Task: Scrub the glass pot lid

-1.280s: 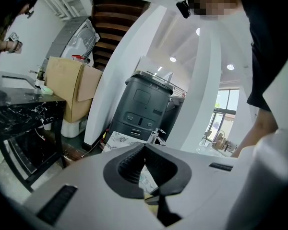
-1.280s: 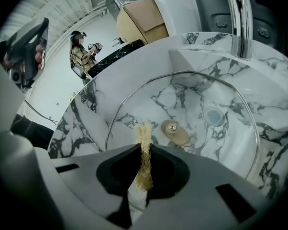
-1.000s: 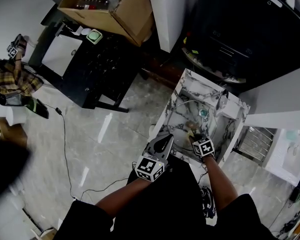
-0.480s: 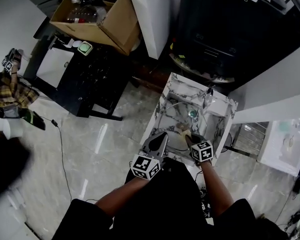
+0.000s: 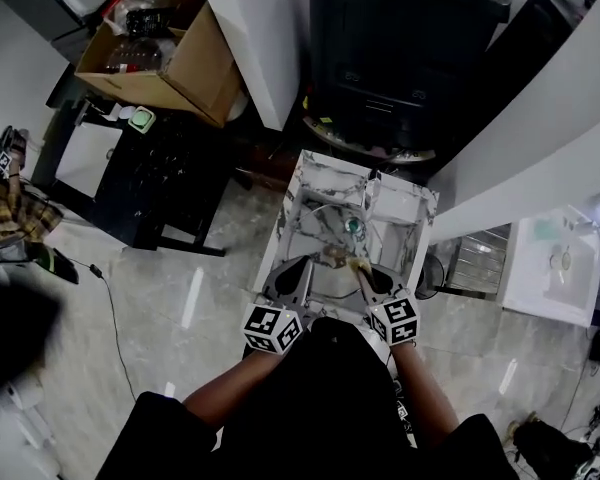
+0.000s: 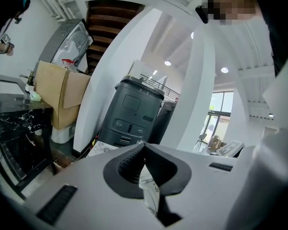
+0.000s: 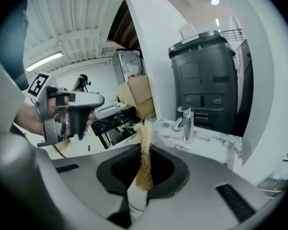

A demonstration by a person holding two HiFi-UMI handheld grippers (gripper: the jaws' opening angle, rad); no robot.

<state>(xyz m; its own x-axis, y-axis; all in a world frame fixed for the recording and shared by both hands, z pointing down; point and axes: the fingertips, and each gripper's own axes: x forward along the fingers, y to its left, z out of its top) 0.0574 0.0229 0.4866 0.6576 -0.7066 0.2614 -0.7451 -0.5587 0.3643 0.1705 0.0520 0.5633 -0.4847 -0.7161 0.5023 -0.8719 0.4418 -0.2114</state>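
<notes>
1. Glass pot lid (image 5: 323, 230): only a faint round outline, lying in the marble sink (image 5: 405, 208) basin just ahead of both grippers.
2. Right gripper (image 7: 145, 150): clamped on a tan fibrous scrubber (image 7: 144, 131), aimed towards the faucet (image 7: 186, 121).
3. Left gripper (image 6: 144, 145): jaws closed at the tips, nothing visibly held.
4. Step: probably the approach. Next: tip scrubber down onto the glass and steady the rim with the left.

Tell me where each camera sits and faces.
Head view: on the head, steeply down at the marble sink; both forearms, left tool, right tool.
Left gripper view: along the left tool's shut jaws, toward the grey machine.
Right gripper view: along jaws pinching the scrubber, toward the tap; left tool shows.
Gripper views share: grey machine.
</notes>
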